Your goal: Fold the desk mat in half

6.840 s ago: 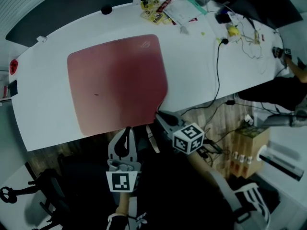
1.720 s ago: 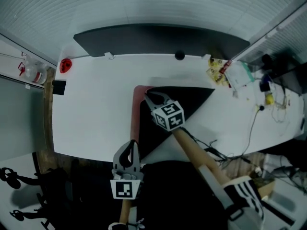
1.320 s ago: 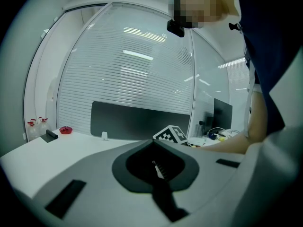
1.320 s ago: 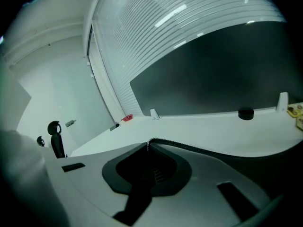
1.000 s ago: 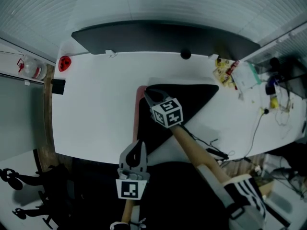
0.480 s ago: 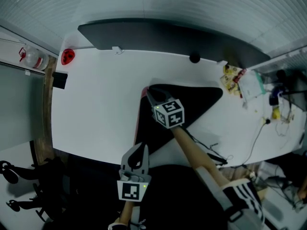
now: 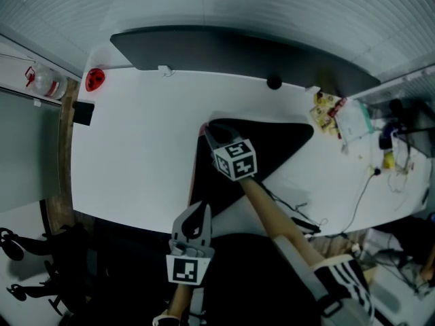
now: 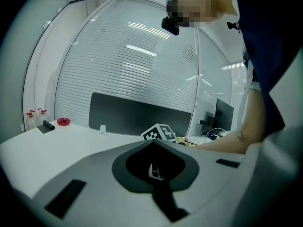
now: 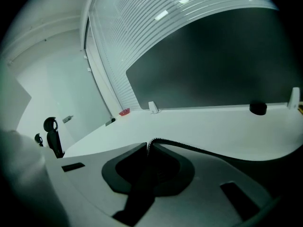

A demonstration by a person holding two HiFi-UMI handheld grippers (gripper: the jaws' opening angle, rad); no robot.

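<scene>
The desk mat (image 7: pixel 272 145) lies on the white desk (image 7: pixel 136 155), folded over so its black underside faces up as a triangle. A thin strip of its red face (image 7: pixel 193 178) shows along the left. My right gripper (image 7: pixel 208 129) is shut on the mat's stitched edge (image 9: pixel 156 140), with the corner held over the mat's left side. In the right gripper view the black sheet (image 9: pixel 227 156) runs off to the right from the jaws. My left gripper (image 7: pixel 199 208) hangs at the desk's near edge, shut, with nothing in it (image 8: pixel 152 142).
A dark panel (image 7: pixel 224 46) stands along the desk's back. A red object (image 7: pixel 95 79) and a black item (image 7: pixel 83 113) lie far left, a black knob (image 7: pixel 274 82) at the back. Packets (image 7: pixel 325 107), papers (image 7: pixel 353 117) and cables (image 7: pixel 387 148) crowd the right end.
The mat, earlier flat with its red face up, is now folded over with the black side up. In the last second the right gripper has barely moved; the left stays by the near edge.
</scene>
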